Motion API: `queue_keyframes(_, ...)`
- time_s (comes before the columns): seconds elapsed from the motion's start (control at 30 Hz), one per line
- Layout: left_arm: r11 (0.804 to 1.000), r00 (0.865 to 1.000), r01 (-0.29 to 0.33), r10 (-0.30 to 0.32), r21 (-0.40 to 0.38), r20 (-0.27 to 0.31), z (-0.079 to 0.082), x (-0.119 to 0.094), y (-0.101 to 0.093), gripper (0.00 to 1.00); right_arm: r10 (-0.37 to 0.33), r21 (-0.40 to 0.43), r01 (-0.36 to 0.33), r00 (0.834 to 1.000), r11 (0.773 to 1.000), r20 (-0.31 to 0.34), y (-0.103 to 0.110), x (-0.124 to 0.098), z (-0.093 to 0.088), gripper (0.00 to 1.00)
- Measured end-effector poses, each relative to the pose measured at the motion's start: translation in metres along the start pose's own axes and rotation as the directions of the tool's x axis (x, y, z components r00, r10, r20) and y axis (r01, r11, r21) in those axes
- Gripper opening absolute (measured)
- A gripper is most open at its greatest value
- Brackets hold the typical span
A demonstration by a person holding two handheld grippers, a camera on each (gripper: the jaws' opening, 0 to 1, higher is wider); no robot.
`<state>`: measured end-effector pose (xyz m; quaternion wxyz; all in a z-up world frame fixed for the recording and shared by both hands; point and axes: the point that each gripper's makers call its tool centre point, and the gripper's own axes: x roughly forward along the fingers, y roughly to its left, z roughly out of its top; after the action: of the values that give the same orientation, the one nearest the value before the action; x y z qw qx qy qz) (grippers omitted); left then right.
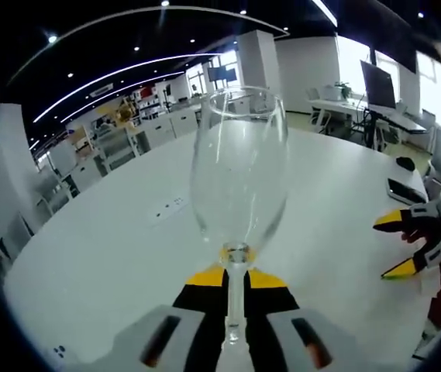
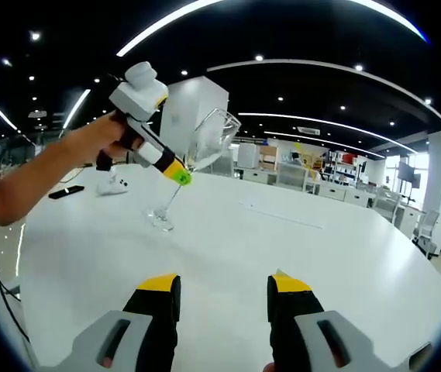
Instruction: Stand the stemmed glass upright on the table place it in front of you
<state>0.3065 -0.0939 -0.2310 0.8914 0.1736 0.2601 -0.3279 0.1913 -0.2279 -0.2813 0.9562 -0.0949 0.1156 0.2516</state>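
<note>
fingers: my left gripper [image 1: 236, 283] is clamped on the stem of the stemmed glass [image 1: 238, 167]; right gripper [image 2: 224, 298] gapes, holding nothing | glass: tilted, foot touching the white table [image 2: 344, 256] | step: I'd pivot on the foot until the bowl stands vertical, then release slowly.

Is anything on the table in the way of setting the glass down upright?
Nothing visible. The left gripper holds the stemmed glass tilted by its stem, foot near the bare white table. The right gripper is open, apart from it.
</note>
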Motion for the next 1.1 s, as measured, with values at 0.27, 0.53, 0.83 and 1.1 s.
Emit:
queue_keyframes(0.27,1.000,0.999,0.003,-0.002,-0.020,0.035,0.0013,-0.0034,0.0032,0.07,0.000,0.002,0.000,1.000,1.000,0.005,0.0002,-0.0001,0.0010,0.48)
queue_keyframes(0.53,0.999,0.998,0.005,-0.002,-0.041,0.067,0.0022,-0.0047,0.0052,0.07,-0.002,-0.002,0.002,1.000,1.000,0.001,-0.0002,0.0004,0.0002,0.48)
queue_keyframes(0.83,0.998,0.995,0.004,0.002,-0.059,0.103,0.0040,-0.0082,0.0080,0.08,-0.002,-0.003,0.002,1.000,1.000,0.000,-0.0007,0.0006,0.0001,0.48)
queue_keyframes(1.1,0.998,0.993,0.002,0.006,-0.066,0.122,0.0045,-0.0093,0.0094,0.08,-0.004,-0.003,0.004,1.000,1.000,-0.001,-0.0008,0.0006,-0.0003,0.48)
